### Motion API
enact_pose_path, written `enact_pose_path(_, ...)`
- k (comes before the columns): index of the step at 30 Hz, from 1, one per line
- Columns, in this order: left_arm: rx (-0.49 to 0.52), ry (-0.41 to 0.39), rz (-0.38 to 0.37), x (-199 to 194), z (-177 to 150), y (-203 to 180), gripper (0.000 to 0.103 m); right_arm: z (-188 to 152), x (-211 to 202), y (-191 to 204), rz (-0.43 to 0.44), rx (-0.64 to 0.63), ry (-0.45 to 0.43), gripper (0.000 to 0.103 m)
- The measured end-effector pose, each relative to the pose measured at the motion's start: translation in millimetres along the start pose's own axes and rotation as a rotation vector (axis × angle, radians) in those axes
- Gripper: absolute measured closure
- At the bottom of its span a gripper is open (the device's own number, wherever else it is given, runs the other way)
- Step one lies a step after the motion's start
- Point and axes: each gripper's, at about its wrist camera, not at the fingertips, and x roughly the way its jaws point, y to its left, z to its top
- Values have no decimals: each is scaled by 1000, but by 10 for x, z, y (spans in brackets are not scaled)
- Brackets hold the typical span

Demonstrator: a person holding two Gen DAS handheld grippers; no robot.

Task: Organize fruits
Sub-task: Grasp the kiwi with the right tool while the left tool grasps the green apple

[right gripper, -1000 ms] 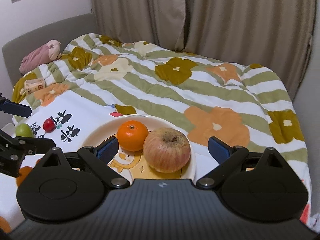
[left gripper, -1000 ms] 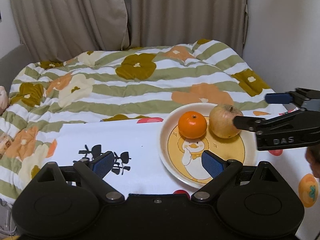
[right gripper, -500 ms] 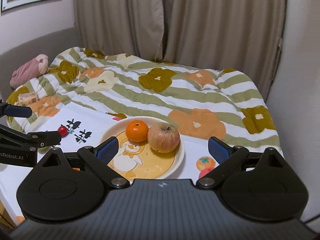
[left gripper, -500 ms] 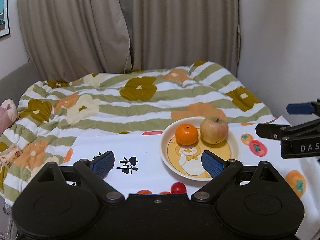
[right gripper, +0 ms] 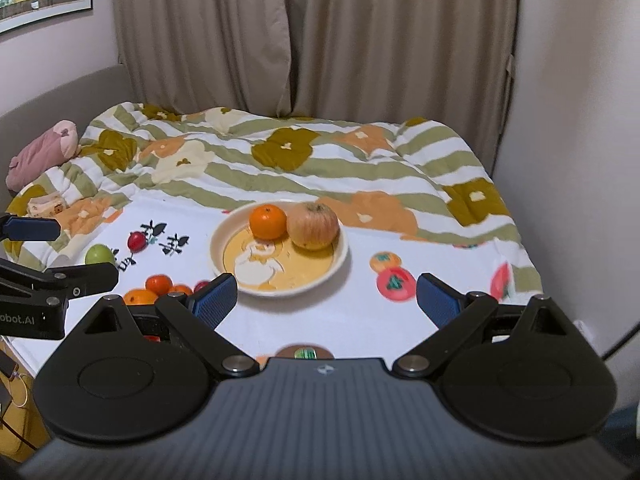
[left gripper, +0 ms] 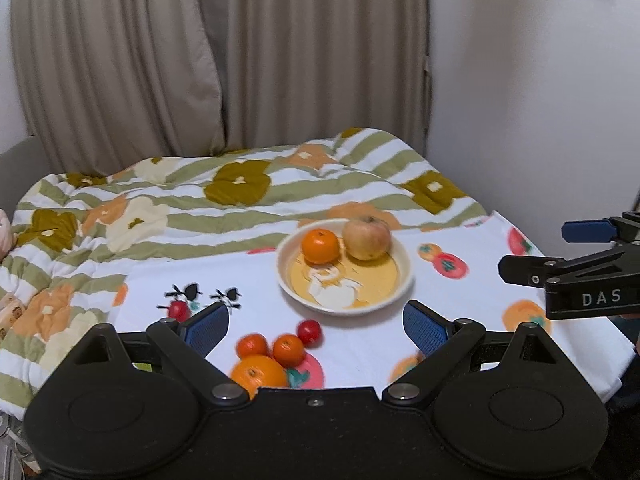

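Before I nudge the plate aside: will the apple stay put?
Probably not: the apple is round and sits loose near the plate rim. It leans on the orange, also round, so both may roll.

Left tool (left gripper: 316, 326), right tool (right gripper: 326, 300) agape, empty.

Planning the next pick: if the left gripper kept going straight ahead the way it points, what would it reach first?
Probably the small red fruit lying between the open left gripper fingers, with the plate holding the orange and apple just beyond. Depth is hard to judge.
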Motion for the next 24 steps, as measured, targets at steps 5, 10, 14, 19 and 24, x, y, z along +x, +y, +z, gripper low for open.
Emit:
enact_pose_path(5, 38, 28, -47, 15, -148, -185, 6, -194, -80, -68, -11, 18, 18, 0)
enact_pose_path(10, 69, 66, -108, 158, -301, -422, 6, -364, -1, -216, 13, 31, 54, 0)
enact_pose_path(14, 77, 117, -152, 379, -415, -629, 6, -521, 177, -320, 30, 7, 83, 0)
enact_pose_path(19, 108, 154, -151, 694, -579, -928, 7, -671, 415, -444, 77, 28, 114, 0)
enact_pose_path(24, 120, 168, -131, 924, -650, -1133, 7, -765, 631, -584, 117, 53, 138, 0)
